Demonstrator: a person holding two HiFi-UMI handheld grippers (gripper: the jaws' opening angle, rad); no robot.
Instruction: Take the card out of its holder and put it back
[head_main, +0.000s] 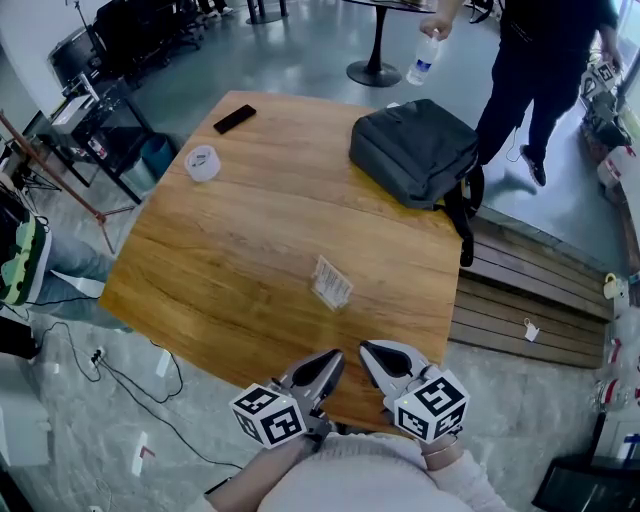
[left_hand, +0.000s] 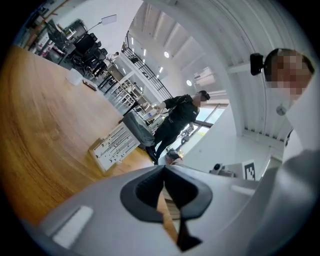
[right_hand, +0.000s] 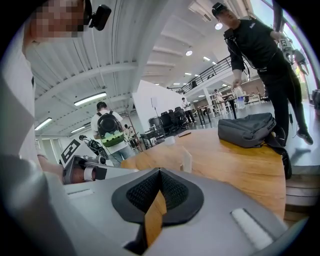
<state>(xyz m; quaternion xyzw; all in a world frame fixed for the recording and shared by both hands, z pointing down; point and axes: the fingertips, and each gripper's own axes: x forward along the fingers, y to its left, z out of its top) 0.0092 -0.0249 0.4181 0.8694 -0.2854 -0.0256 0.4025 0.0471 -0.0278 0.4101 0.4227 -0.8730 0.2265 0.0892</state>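
A white card stands in its small clear holder near the middle of the wooden table, tilted slightly. It also shows in the left gripper view as the card holder and, edge-on, in the right gripper view as the card holder. Both grippers hover over the table's near edge, a short way in front of the holder and side by side. The left gripper is shut with nothing between its pads. The right gripper is likewise shut and empty.
A grey backpack lies at the table's far right corner, its strap hanging over the edge. A black phone and a white round tape roll sit at the far left. A person in black stands beyond the table holding a bottle.
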